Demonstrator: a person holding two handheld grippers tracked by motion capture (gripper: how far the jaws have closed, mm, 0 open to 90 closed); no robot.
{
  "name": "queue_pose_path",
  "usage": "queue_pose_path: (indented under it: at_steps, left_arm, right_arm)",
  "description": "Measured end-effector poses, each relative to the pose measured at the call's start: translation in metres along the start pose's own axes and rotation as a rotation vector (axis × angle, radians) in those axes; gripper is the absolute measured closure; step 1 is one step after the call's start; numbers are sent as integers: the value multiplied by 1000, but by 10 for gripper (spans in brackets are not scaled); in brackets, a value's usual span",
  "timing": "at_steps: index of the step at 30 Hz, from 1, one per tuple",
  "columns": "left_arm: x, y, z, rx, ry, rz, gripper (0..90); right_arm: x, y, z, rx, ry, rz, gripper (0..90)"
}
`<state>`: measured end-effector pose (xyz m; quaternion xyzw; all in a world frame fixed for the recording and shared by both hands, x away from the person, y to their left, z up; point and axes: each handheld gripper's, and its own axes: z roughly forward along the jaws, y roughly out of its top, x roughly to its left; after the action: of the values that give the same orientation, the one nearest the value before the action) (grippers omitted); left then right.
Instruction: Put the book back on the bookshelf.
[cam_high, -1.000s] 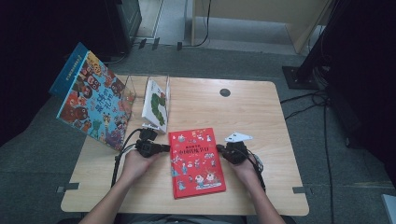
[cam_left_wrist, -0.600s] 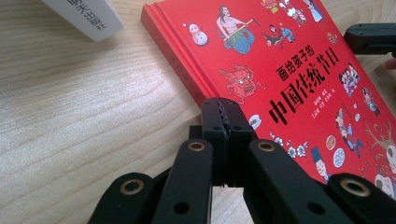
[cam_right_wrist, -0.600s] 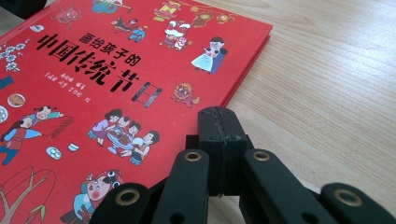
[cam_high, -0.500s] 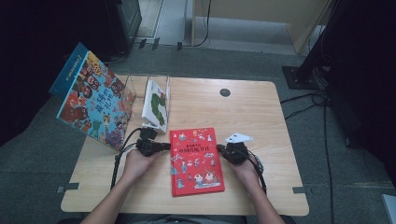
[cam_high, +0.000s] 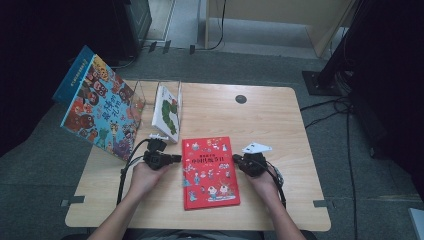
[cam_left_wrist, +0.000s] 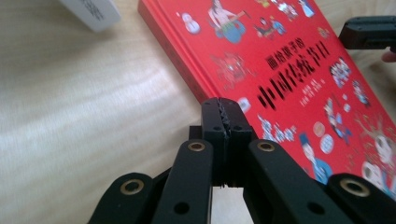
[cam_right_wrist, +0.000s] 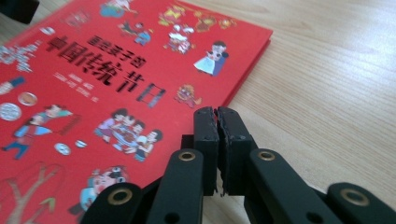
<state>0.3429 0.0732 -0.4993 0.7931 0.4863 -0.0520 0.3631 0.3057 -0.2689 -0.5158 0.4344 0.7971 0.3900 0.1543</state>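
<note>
Place: on the wooden table (cam_high: 280, 130), seen from above, with a person's 2 forearms coming in from the near edge.
Red book: red picture book (cam_high: 210, 171) lies flat and face up near the front middle of the table, between the 2 grippers.
Left gripper: left gripper (cam_high: 176, 158) sits at the book's left edge, tips at or just above that edge; whether they touch it I cannot tell. Its jaws are pressed together with nothing between them, as the left gripper view (cam_left_wrist: 226, 116) shows.
Right gripper: right gripper (cam_high: 235, 159) sits at the book's right edge. In the right gripper view (cam_right_wrist: 217, 122) its jaws are nearly together, only a thin slit between the pads, nothing clamped; they have just been parting slightly. Tips lie just off the book's edge.
Clear stand: clear stand (cam_high: 142, 95) at the table's back left holds a white book (cam_high: 167, 111) leaning upright.
Large book: large colourful book (cam_high: 97, 107) leans tilted at the table's left edge, well apart from the red book.
</note>
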Motion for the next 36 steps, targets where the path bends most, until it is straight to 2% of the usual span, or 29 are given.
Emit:
queue_pose_path:
  at_steps: [6,10,13,18,21,24,27,30,34,36]
  left_arm:
    - [-11,-12,-5,13,-15,-4,900]
    - [-16,-17,-4,24,-19,3,899]
    - [-18,-21,-2,30,-40,0,897]
    - [-21,-25,-1,28,-16,-3,899]
    - [-22,-27,-1,40,-8,-3,899]
    - [-25,-27,-2,52,-3,-3,898]
    - [-26,-28,-2,59,8,-9,898]
    - [-27,-30,-2,61,17,-13,898]
    - [-30,-31,1,50,7,-17,900]
    - [-33,-31,4,46,6,-7,900]
  right_arm:
    - [7,0,-9,-9,30,17,812]
    - [9,-2,-12,3,39,26,790]
    - [10,-3,-13,17,45,35,776]
    - [11,-2,-14,32,65,71,723]
    - [11,-1,-14,61,91,113,696]
    - [9,1,-14,97,130,178,679]
    - [7,3,-12,154,141,232,650]
    - [-1,5,-9,197,177,324,649]
    - [-8,10,-7,247,200,390,633]
    - [-10,14,-6,265,189,413,625]
